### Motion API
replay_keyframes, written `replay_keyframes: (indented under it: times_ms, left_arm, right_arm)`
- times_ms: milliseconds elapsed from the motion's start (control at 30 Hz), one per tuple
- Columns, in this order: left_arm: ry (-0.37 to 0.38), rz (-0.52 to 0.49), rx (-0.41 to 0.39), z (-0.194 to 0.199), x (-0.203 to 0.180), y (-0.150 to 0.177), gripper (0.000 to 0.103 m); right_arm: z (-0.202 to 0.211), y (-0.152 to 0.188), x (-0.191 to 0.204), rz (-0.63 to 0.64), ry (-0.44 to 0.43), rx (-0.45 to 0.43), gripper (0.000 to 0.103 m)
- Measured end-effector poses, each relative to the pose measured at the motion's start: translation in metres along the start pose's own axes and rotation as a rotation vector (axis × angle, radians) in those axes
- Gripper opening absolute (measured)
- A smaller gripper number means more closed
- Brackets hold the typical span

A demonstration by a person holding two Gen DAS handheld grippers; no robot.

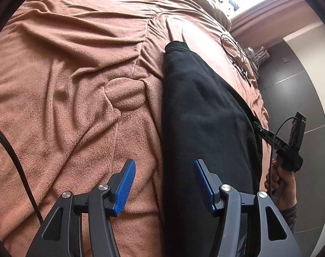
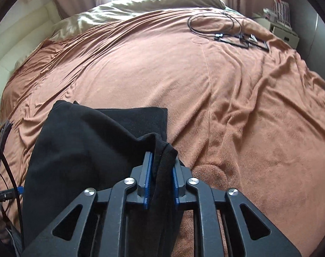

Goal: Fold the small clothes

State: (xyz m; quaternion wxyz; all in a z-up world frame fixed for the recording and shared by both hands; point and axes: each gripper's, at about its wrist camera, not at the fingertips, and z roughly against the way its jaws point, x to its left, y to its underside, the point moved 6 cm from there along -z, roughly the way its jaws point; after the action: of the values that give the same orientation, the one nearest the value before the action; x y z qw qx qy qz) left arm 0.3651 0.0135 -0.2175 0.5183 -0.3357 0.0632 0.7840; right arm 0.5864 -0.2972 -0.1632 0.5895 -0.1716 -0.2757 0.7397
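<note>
A black garment (image 1: 205, 115) lies on a brown fleece blanket (image 1: 66, 75) on a bed. My left gripper (image 1: 164, 184) is open, its blue pads (image 1: 126, 186) spread over the garment's left edge, holding nothing. My right gripper (image 2: 161, 171) is shut on a bunched corner of the black garment (image 2: 81, 150) and lifts that edge above the blanket (image 2: 226, 98). The right gripper also shows in the left wrist view (image 1: 289, 147), held by a hand at the garment's far side.
A coil of black cable and a flat black-framed object (image 2: 235, 34) lie on the blanket at the far right. A beige quilt (image 2: 124, 12) covers the bed's head. A white bedside cabinet (image 2: 282, 32) stands to the right. Dark floor tiles (image 1: 295, 90) run beside the bed.
</note>
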Motion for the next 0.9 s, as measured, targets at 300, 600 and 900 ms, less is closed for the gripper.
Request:
replay_keyframes:
  times_ms: [300, 600, 900]
  left_arm:
    - [-0.008, -0.017, 0.008, -0.01, -0.003, -0.017, 0.058]
    - [-0.006, -0.042, 0.006, -0.023, -0.012, -0.045, 0.058]
    - [-0.021, -0.032, 0.014, -0.046, -0.011, -0.074, 0.058]
  right_arm:
    - [0.003, 0.007, -0.027, -0.143, -0.165, 0.033, 0.065]
    - [-0.022, 0.016, -0.055, -0.246, -0.28, 0.096, 0.064]
    - [-0.016, 0.011, -0.06, -0.265, -0.335, 0.099, 0.018]
